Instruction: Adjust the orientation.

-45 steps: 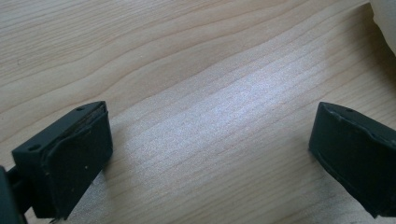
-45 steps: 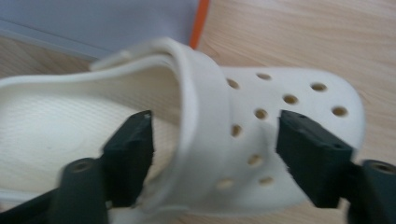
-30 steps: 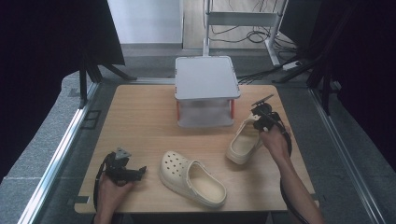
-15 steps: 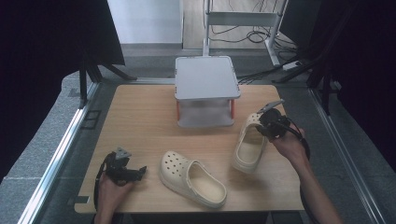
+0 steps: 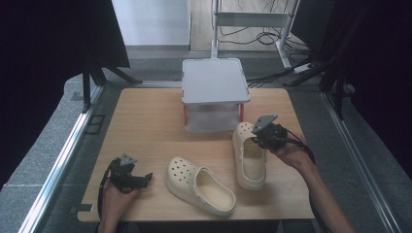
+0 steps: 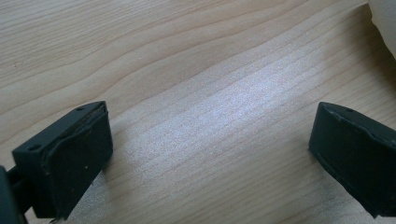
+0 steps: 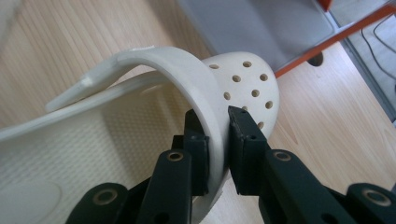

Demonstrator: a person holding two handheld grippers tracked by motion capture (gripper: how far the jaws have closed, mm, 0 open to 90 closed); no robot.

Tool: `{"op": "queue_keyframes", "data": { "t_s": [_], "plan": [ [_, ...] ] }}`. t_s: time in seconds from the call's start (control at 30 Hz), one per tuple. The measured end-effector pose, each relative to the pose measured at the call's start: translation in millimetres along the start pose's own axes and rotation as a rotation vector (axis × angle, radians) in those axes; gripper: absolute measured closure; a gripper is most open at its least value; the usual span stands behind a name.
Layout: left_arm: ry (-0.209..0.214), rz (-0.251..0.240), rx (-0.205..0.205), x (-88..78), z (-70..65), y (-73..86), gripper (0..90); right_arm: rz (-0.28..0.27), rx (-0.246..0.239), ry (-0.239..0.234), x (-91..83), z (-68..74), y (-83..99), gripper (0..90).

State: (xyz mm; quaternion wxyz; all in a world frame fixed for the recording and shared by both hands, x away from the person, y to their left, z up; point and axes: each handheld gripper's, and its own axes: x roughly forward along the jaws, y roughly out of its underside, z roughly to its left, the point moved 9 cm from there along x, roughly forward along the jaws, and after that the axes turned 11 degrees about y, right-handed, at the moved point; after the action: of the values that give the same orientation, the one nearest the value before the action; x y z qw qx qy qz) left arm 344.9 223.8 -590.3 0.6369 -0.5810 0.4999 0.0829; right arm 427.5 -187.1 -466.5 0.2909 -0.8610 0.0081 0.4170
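Since the earlier frames, we see that the right gripper (image 5: 258,137) has carried its cream clog (image 5: 248,155) across the table (image 5: 145,121), away from the other clog and up closer to the grey-topped box (image 5: 214,81); the clog, which lay slanted toward that box, now lies nearly lengthwise with its toe just beside the box's front right corner. The left gripper (image 5: 141,178) has kept its place.

In the right gripper view we find the jaws of the right gripper (image 7: 217,140) clamped on the clog's (image 7: 140,107) upper rim, one finger inside the shoe and one outside against the perforated toe, so they grip the wall between them. The box's grey lid (image 7: 261,28) and an orange leg lie just beyond the toe.

The second clog (image 5: 200,185) rests on the table well in front of the box, slanted, toe toward the left gripper. In the left gripper view we see the jaws of the left gripper (image 6: 210,149) standing wide apart over bare wood, holding nothing, with a cream edge of that clog (image 6: 385,23) at the upper right corner.
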Motion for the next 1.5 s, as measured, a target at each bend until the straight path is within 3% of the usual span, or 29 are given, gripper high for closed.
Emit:
{"op": "queue_keyframes", "data": {
  "t_s": [0.1,0.17,0.27,0.33,0.4,0.47,0.53,0.6,0.73,0.87,0.97,1.03,1.17,1.27,1.33,1.5],
  "plan": [
    [0.000,0.000,0.000,0.0,0.0,0.0,0.0,0.016,-0.013,-0.013,13.1,7.6,9.1,77.8],
    [0.000,-0.001,-0.002,0.0,-0.2,0.0,0.0,-0.001,-0.003,-0.027,12.8,10.1,11.9,77.3],
    [0.000,0.000,-0.003,0.1,-0.3,0.0,0.0,0.017,0.007,-0.035,12.7,13.6,17.4,74.1],
    [0.000,-0.001,-0.003,0.2,-0.4,0.0,0.0,0.012,0.030,-0.039,10.6,13.4,17.5,68.1],
    [0.000,-0.001,0.000,0.1,-0.2,-0.1,0.0,0.003,0.093,-0.065,5.8,11.8,15.3,53.2],
    [0.000,-0.001,0.000,0.2,-0.2,-0.1,0.0,0.006,0.174,-0.062,0.0,8.0,14.0,38.8],
    [0.000,-0.001,0.000,0.1,-0.2,-0.1,0.0,0.026,0.258,-0.094,-5.0,8.1,16.0,32.7],
    [0.000,0.001,0.000,0.0,-0.3,0.1,0.0,0.053,0.339,-0.079,-8.4,7.4,21.1,26.7],
    [0.001,0.002,-0.001,0.0,-0.4,0.1,0.0,0.118,0.536,-0.089,-8.7,9.7,38.0,27.7],
    [0.001,0.003,-0.002,0.1,-0.7,0.0,0.0,0.142,0.700,-0.116,6.5,18.1,52.3,29.4],
    [0.001,0.003,-0.002,0.2,-0.8,-0.1,0.0,0.163,0.767,-0.121,20.5,24.6,58.4,34.2],
    [0.001,0.002,-0.002,0.2,-0.8,-0.1,0.0,0.176,0.800,-0.120,25.5,28.3,59.8,47.7],
    [0.001,0.003,-0.001,0.2,-0.8,-0.1,0.0,0.204,0.789,-0.068,22.9,26.0,62.8,63.2],
    [0.002,0.003,0.000,0.2,-0.9,0.0,0.0,0.238,0.651,0.006,15.9,21.8,67.2,73.1],
    [0.002,0.003,0.000,0.2,-0.9,-0.1,0.0,0.241,0.621,0.001,13.5,17.6,71.3,74.7],
    [0.002,0.003,-0.001,0.2,-0.9,-0.1,0.0,0.204,0.633,-0.027,7.2,11.1,70.5,75.6]
  ]
}}
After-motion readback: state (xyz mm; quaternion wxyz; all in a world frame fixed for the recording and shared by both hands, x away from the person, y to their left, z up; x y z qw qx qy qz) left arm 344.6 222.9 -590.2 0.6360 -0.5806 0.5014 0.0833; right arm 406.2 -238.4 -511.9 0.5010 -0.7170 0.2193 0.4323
